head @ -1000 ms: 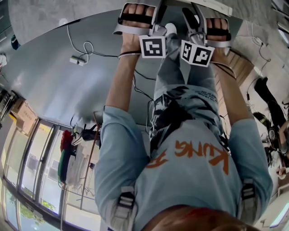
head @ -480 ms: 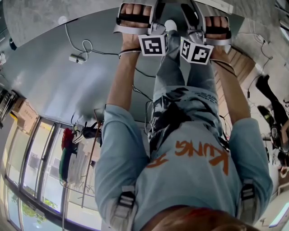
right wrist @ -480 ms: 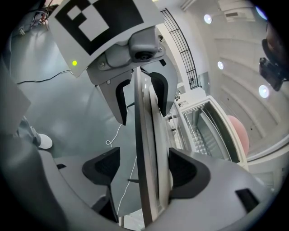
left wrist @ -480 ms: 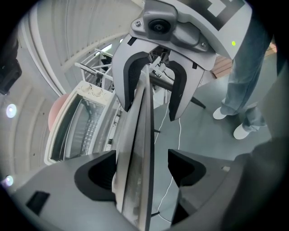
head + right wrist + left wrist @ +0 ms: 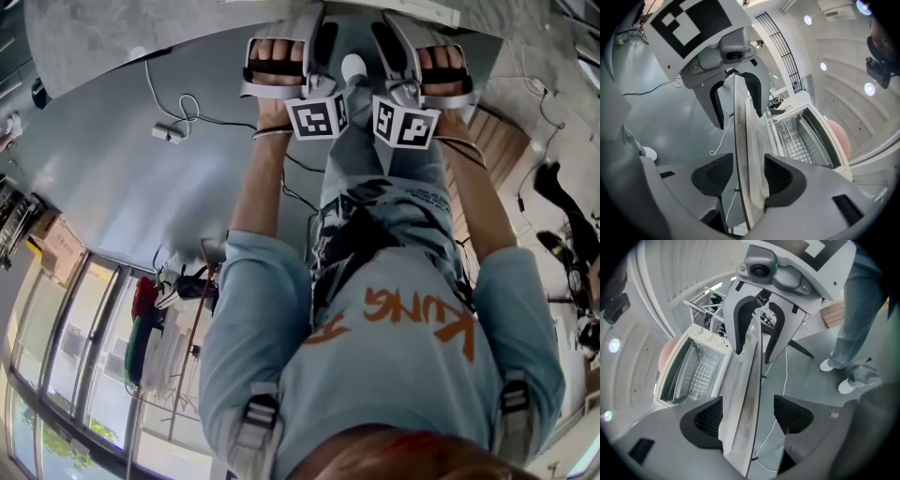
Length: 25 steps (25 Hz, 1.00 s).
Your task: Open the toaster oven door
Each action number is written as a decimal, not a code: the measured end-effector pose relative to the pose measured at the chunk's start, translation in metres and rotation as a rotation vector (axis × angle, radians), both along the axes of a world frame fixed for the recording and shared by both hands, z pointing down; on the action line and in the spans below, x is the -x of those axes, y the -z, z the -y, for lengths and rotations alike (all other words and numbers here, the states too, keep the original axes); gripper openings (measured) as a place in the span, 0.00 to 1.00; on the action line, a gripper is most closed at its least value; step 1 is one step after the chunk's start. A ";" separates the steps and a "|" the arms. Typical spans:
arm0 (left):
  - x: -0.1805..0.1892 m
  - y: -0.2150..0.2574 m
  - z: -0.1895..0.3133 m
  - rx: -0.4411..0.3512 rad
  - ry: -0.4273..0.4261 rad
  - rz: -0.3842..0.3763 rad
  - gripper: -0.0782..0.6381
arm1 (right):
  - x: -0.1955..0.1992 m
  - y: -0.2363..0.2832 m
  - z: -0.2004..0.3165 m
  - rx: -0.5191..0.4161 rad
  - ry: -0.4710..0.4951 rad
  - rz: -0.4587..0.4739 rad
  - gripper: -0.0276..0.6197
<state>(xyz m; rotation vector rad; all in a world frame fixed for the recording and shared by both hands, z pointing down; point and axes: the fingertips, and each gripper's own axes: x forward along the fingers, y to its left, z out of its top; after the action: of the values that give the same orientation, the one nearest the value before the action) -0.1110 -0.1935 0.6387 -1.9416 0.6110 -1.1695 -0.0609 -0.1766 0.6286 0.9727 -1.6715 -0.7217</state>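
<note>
even daylight, strong fisheye warp, dark corners

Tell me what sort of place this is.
Probably a lab or workshop room rather than a home kitchen: the toaster oven sits on a bare table, loose cables trail over a grey floor, and tall windows line one side.

In the head view the top edge cuts the desk [image 5: 403,9] down to a pale strip. In the left gripper view the left tongs [image 5: 747,399] cover the near end of the toaster oven [image 5: 693,371]. Its knobs [image 5: 708,336] are too small to read, and whether it stands open or shut cannot be told. In the right gripper view one jaw of the right tongs [image 5: 748,157] overlaps the desk's edge, so contact is unclear. A pink round thing [image 5: 840,136] lies mostly hidden behind the oven.
</note>
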 end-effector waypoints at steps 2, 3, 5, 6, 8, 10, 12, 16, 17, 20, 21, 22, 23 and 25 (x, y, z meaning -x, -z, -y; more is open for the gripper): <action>-0.004 0.013 -0.006 -0.007 0.005 -0.038 0.56 | -0.003 0.012 -0.003 -0.012 -0.004 0.018 0.32; -0.005 0.022 -0.008 -0.017 0.006 -0.055 0.51 | -0.004 0.019 -0.005 -0.020 -0.007 0.024 0.29; -0.007 0.040 -0.008 -0.049 0.014 -0.085 0.42 | -0.006 0.033 -0.005 -0.043 -0.014 0.029 0.21; -0.007 0.050 -0.006 -0.068 0.021 -0.097 0.37 | -0.007 0.041 -0.004 -0.057 -0.017 0.029 0.17; -0.006 0.070 -0.002 -0.106 0.032 -0.118 0.25 | -0.008 0.057 -0.001 -0.084 -0.024 0.028 0.09; -0.007 0.091 0.002 -0.135 0.035 -0.138 0.15 | -0.011 0.074 0.002 -0.107 -0.030 0.029 0.04; -0.007 0.114 0.007 -0.156 0.040 -0.156 0.12 | -0.014 0.094 0.005 -0.126 -0.044 0.037 0.04; -0.006 0.157 0.019 -0.139 0.095 -0.261 0.11 | -0.024 0.130 0.013 -0.153 -0.113 0.117 0.04; -0.004 0.167 0.024 -0.122 0.121 -0.307 0.11 | -0.026 0.139 0.017 -0.158 -0.135 0.150 0.04; 0.000 0.203 0.039 -0.092 0.186 -0.426 0.11 | -0.028 0.170 0.030 -0.167 -0.182 0.250 0.04; -0.001 0.215 0.043 -0.092 0.196 -0.454 0.11 | -0.029 0.181 0.035 -0.172 -0.192 0.278 0.04; -0.001 0.226 0.046 -0.092 0.205 -0.483 0.11 | -0.029 0.192 0.040 -0.178 -0.201 0.304 0.04; -0.002 0.236 0.049 -0.088 0.217 -0.518 0.11 | -0.030 0.202 0.045 -0.185 -0.210 0.327 0.04; -0.004 0.255 0.054 -0.066 0.252 -0.604 0.11 | -0.033 0.223 0.052 -0.202 -0.227 0.364 0.04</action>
<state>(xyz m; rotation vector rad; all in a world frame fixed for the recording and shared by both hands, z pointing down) -0.1073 -0.2475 0.3832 -2.2070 1.2198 -0.6729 -0.0282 -0.2285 0.4059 1.4824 -1.7801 -0.5930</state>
